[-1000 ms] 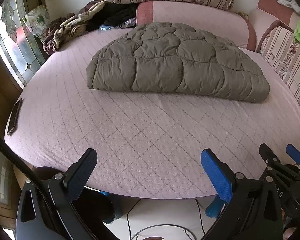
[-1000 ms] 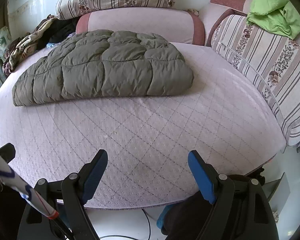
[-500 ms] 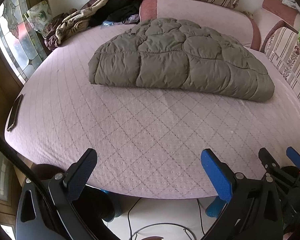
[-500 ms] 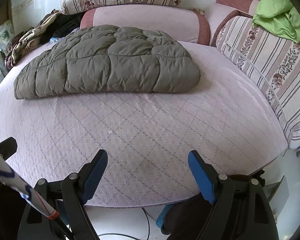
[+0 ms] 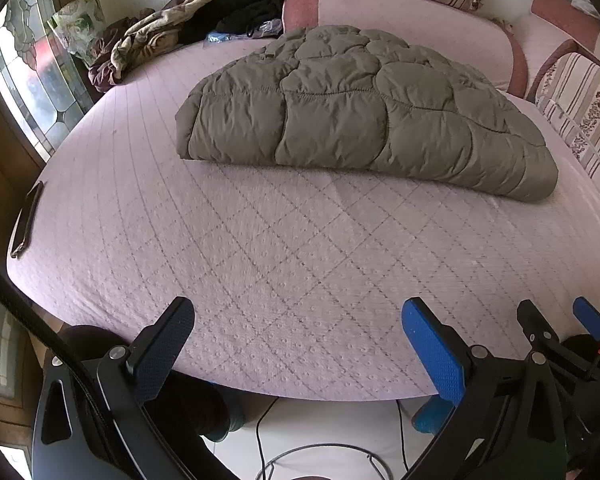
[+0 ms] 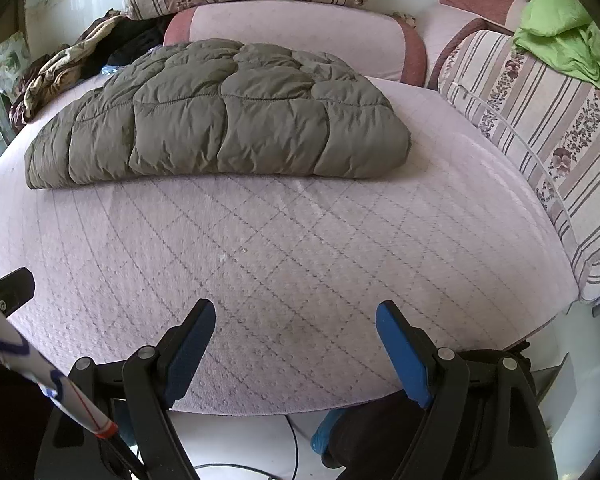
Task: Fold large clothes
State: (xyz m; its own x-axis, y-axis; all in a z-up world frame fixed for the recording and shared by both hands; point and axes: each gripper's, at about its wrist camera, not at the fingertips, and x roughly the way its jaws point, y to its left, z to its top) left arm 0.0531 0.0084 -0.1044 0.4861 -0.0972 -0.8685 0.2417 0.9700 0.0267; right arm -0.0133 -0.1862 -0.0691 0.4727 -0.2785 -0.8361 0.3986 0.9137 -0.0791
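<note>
At the far left edge of the pink quilted bed (image 5: 300,240), a dark phone (image 5: 26,222) is seen lying close to the drop. The left gripper (image 5: 296,344) is held at the near edge, fingers spread wide, nothing gripped. Mid-bed, well apart from both tools, an olive puffer jacket (image 5: 360,116) lies in a folded bundle. The right gripper (image 6: 294,344) is likewise wide open and empty. If the slippery padding is pinched shallowly, the fold could spring apart; the phone could be knocked off by a dragged sleeve.

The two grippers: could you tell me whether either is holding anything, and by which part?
Nothing is held: left gripper and right gripper are open, short of the puffy olive quilted jacket.
</note>
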